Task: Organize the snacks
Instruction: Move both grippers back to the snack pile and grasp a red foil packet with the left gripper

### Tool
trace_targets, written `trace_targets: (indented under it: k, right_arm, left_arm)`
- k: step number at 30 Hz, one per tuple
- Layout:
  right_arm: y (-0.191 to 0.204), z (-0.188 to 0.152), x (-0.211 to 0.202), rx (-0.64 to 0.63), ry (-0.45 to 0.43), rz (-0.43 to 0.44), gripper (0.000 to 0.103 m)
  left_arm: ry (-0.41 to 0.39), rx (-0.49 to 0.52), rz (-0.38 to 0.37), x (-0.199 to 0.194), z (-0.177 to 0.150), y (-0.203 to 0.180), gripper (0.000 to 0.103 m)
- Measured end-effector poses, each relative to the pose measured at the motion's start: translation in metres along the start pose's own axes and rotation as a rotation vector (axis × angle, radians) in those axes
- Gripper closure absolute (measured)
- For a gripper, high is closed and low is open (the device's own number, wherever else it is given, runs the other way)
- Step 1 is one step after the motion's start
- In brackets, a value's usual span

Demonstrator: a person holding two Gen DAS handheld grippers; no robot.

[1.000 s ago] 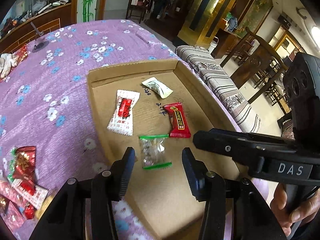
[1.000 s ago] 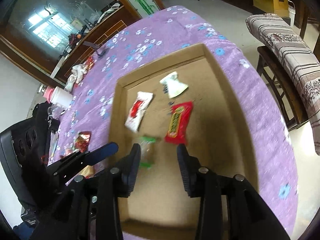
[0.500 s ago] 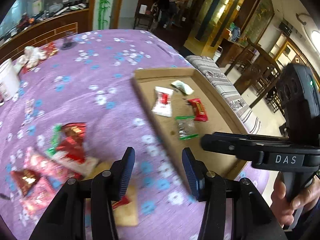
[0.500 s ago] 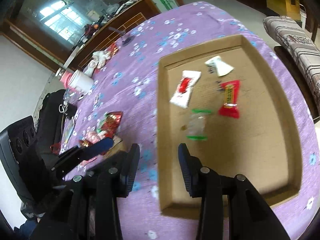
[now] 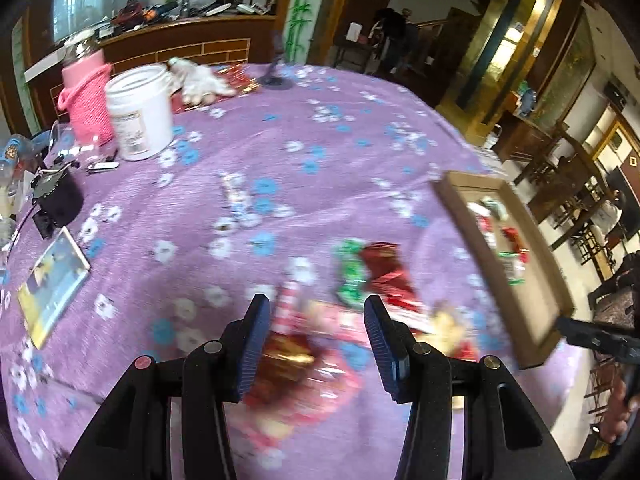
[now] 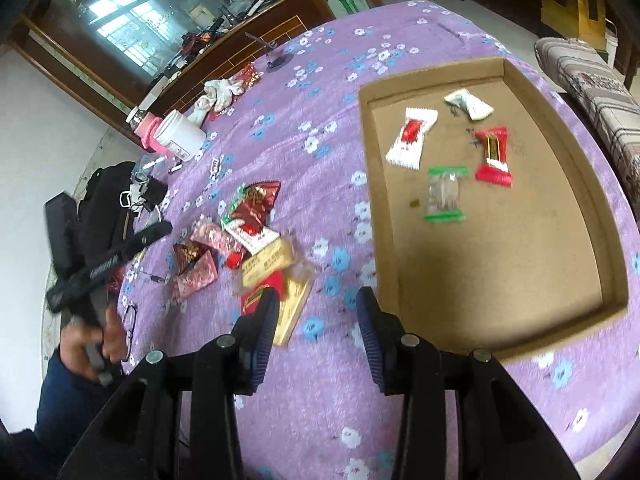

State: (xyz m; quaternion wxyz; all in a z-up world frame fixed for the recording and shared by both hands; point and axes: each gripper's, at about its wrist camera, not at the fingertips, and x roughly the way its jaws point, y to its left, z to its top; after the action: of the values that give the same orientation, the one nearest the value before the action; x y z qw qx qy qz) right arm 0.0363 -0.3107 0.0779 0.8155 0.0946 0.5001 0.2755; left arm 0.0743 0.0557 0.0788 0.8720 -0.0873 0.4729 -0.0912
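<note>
Left tongs [image 5: 316, 320] hang with jaws apart over a blurred heap of red and pink snack packets [image 5: 320, 344] on the purple flowered tabletop [image 5: 280, 152]; right tongs [image 6: 316, 312] gape too, empty, beside the shallow brown cardboard tray [image 6: 560, 144], where a white-and-red wrapped candy [image 6: 412, 138] and green-edged clear packet [image 6: 444, 194] lie

A table draped in purple floral cloth [image 6: 304, 92] carried a shallow cardboard tray [image 6: 568, 152], a loose pile of wrapped snacks [image 6: 248, 240], a white tub [image 5: 138, 114], a pink-sleeved bottle [image 5: 86, 98] and a card [image 5: 52, 280].
</note>
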Motion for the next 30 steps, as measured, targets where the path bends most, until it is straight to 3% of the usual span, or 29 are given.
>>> trace_targets:
  k: [6,13,15,22,26,27,28,30]
  right_arm:
    - [0.005,-0.016,0.005,0.04,0.004,-0.022,0.064]
    - [0.02,-0.022,0.013,0.036,0.016,-0.028,0.064]
    - [0.024,-0.024,0.015,0.031,0.019,-0.025,0.064]
    - [0.043,-0.03,0.027,0.004,0.044,-0.014,0.064]
    - [0.054,-0.036,0.032,-0.016,0.056,-0.007,0.064]
    - [0.058,-0.037,0.033,-0.022,0.06,-0.005,0.064]
    - [0.061,-0.038,0.035,-0.028,0.063,-0.002,0.064]
    - [0.068,-0.04,0.04,-0.035,0.072,0.008,0.064]
  left_arm:
    - [0.096,-0.033,-0.109,0.031,-0.008,0.031,0.052]
    - [0.175,0.043,-0.239,0.015,-0.061,0.003,0.047]
    - [0.16,0.07,-0.227,0.008,-0.07,-0.005,0.047]
    - [0.171,-0.001,-0.205,0.018,-0.062,0.002,0.047]
    - [0.207,0.038,-0.132,0.032,-0.062,-0.007,0.047]
    - [0.202,0.062,-0.108,0.035,-0.063,-0.012,0.048]
    - [0.186,0.081,-0.08,0.035,-0.065,-0.016,0.058]
    - [0.162,0.086,-0.044,0.035,-0.067,-0.018,0.061]
